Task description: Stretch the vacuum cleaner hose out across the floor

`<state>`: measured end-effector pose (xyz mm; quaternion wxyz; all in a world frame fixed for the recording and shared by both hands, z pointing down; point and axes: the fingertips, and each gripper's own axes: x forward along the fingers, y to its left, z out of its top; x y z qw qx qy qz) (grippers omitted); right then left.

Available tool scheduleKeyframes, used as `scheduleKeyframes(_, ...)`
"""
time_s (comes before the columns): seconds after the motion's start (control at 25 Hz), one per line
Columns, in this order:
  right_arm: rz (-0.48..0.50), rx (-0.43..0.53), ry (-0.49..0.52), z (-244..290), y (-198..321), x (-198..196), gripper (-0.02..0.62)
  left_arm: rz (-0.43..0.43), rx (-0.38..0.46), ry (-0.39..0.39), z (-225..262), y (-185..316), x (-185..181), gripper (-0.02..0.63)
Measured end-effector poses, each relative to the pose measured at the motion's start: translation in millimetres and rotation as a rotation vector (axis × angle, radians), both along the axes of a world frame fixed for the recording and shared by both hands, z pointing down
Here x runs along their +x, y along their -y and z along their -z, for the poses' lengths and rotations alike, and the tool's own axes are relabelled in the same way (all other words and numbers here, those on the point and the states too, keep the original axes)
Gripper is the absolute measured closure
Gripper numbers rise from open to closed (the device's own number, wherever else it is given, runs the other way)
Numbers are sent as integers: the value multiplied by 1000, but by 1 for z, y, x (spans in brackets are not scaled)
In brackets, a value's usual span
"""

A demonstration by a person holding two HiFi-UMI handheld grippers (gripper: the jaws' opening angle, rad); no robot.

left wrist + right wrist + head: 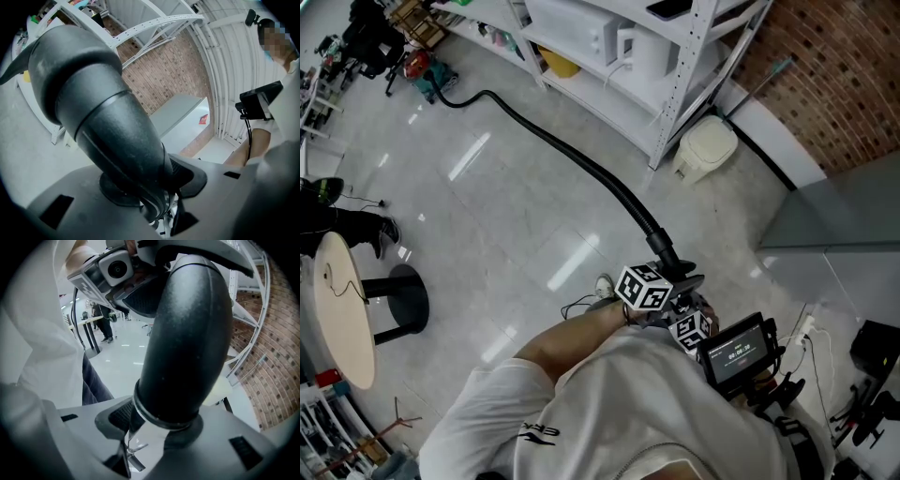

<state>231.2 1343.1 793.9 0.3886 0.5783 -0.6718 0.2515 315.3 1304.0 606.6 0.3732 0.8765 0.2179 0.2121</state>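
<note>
**Gripping the hose end with both tools, out from the shelving**

We see the pale, glossy floor [487, 216] as the largest thing here. It spreads wide on the open side of the white shelving unit [675, 56], which we take as our mark. That open stretch is, we judge, why we stand out here: the hose needs room to run long.

The vacuum cleaner hose [553, 141] begins beyond the far end of the shelving and bends once near its foot. It then runs in one shallow line along the front of the unit and past its near corner post to our hands. We see no loops or kinks, so we judge most of the stretch done; only the far bend holds slack. It is black and matt, slim along its run, thickening into a stout rigid cuff at our end.

A small white bin [705, 148] sits at the shelving's near corner, beside the hose line but not touching it.

The left gripper [154, 187] is closed on the cuff, a pad on each side, its jaws held well apart by the cuff's girth. The right gripper [154, 427] clamps the same end just behind it, farther from the shelving, at a raised ring [145, 414]. Two grips close together, we judge, stop the stiff end twisting under the pull.
</note>
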Motion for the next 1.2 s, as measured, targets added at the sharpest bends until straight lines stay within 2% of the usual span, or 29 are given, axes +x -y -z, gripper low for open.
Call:
scheduleKeyframes(0.2, 18, 26, -4, -12, 8, 5, 437, -1, 14, 3, -11, 5, 5, 448)
scheduleKeyframes(0.4, 26, -1, 10, 17, 26, 2, 437, -13, 29, -1, -16, 10, 3, 449)
scheduleKeyframes(0.52, 108, 27, 5, 4, 20, -9, 437, -35, 46, -11, -16, 8, -8, 449)
scheduleKeyframes(0.6, 155, 57, 8, 20, 21, -20, 423, -37, 66, -10, -17, 8, -21, 449)
scheduleKeyframes(0.72, 187, 86, 16, 46, 27, -34, 390, -34, 105, 5, -23, 13, -40, 449)
scheduleKeyframes(1.0, 280, 127, -6, 89, 52, -52, 388, -59, 232, 19, -37, 37, -78, 449)
scheduleKeyframes(1.2, 283, 154, -5, 113, 57, -28, 389, -12, 314, 55, -42, 50, -99, 456)
